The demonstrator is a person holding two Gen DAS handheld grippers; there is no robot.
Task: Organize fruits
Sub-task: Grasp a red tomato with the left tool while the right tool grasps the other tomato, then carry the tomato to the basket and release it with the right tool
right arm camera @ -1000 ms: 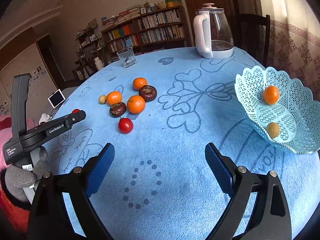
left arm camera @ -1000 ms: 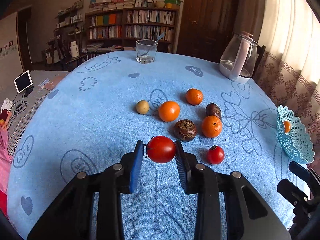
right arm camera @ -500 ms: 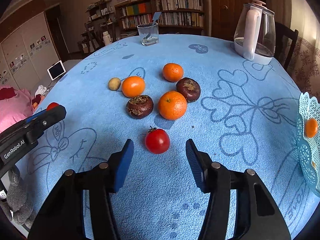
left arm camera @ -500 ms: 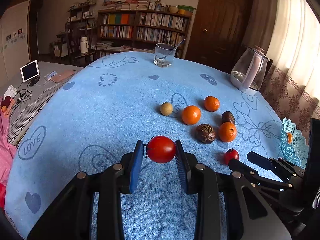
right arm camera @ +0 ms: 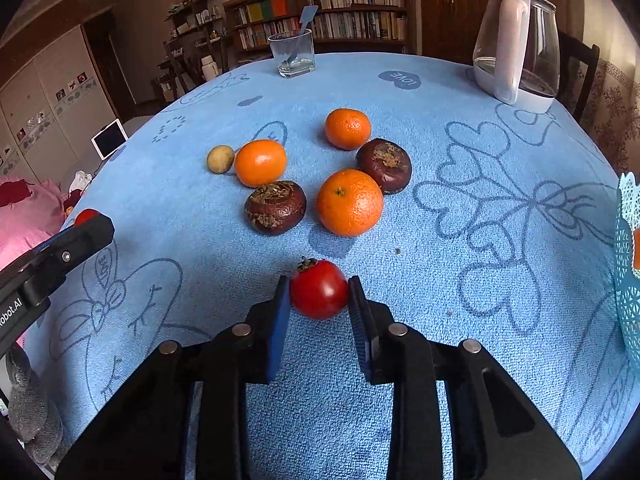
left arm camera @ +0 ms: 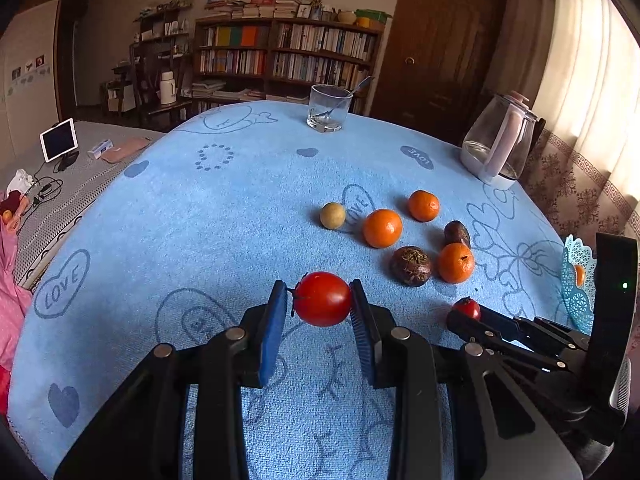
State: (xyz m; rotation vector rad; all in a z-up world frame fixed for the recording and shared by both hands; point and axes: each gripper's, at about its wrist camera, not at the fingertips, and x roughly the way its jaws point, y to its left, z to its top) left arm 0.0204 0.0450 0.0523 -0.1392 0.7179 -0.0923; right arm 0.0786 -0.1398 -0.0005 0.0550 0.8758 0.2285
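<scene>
Tablecloth [right arm camera: 460, 152]: blue, printed with hearts reading "LOVE".
Left gripper [left arm camera: 322, 300]: jaws pinch a large tomato [left arm camera: 322, 299], which sits between the pads above the tablecloth; its body reads "…obot.AI" in the right wrist view.
Right gripper [right arm camera: 319, 294]: jaws close on a small tomato [right arm camera: 319, 289] resting on the tablecloth, both pads at its sides.
Oranges [right arm camera: 349, 202]: just beyond the small tomato.

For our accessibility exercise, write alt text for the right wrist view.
The right hand-held gripper closes on a red tomato resting on a blue tablecloth. Beyond lie three oranges, two dark brown fruits and a small yellowish fruit.
</scene>
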